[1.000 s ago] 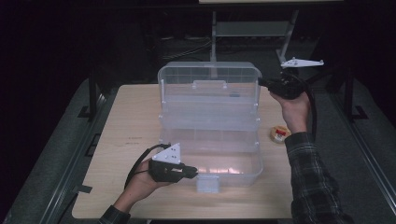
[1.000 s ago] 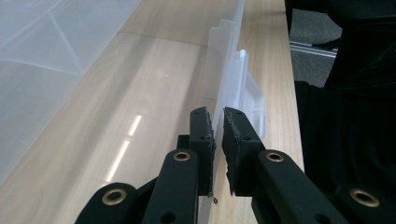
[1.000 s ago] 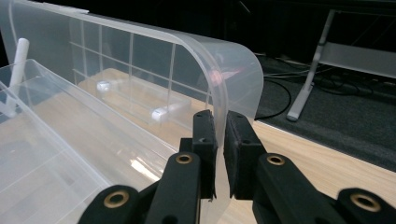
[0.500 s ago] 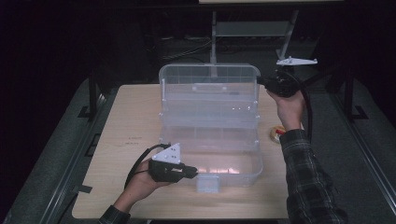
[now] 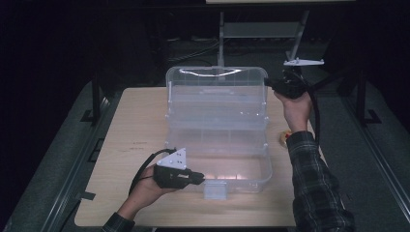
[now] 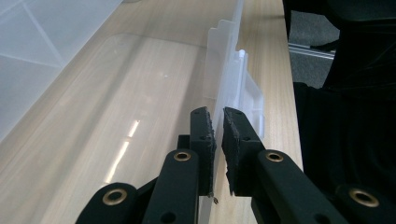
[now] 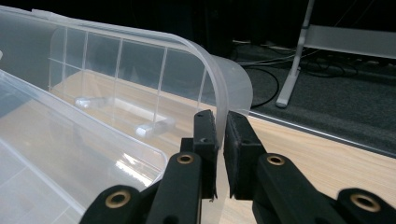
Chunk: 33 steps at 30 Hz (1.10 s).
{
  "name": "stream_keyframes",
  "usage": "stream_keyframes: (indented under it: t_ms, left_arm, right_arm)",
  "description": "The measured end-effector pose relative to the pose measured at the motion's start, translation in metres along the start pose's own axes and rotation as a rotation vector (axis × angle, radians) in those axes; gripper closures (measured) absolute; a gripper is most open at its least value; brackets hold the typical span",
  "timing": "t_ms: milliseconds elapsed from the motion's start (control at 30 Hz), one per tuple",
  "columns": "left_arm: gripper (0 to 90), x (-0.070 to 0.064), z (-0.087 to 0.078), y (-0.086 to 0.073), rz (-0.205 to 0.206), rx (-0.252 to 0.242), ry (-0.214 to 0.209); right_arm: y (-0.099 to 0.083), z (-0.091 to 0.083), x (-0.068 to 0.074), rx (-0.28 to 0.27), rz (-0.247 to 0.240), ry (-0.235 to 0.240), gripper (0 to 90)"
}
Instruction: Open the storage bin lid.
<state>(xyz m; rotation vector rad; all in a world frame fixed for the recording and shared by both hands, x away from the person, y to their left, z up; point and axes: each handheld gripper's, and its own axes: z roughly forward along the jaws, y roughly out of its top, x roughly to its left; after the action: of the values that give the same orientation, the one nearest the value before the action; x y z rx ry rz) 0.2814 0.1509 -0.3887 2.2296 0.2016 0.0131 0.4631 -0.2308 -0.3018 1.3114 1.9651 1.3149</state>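
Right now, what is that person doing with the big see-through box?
A person is opening a clear plastic box on a wooden table, holding a tool in each hand. The left tool is shut on the box's front wall, next to the latch, holding the base down. The right tool is shut on the edge of the lid, which stands raised at the back. The tiered trays inside are fanned open.

Storage box [image 5: 217, 121]: clear plastic, smooth, glossy, faintly frosted; lid [image 7: 140, 60] same plastic with moulded ribs. Table [image 5: 135, 130]: pale wood-grain top, satin, light glare. Left gripper [image 6: 218, 126] and right gripper [image 7: 221, 128]: matt black plastic, brass-coloured pins, rough dark pads. Sleeve [image 5: 314, 188]: plaid cloth. Floor [image 7: 336, 98]: dark, coarse carpet.
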Motion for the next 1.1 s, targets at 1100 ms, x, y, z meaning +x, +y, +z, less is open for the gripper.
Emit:
stream_keyframes:
  t_ms: [1100]
  left_arm:
    - [83.3,0.000,0.001,0.000,0.001,-0.008,0.002]
  right_arm:
    - [0.005,0.022,-0.007,0.055,0.039,-0.025,83.7]
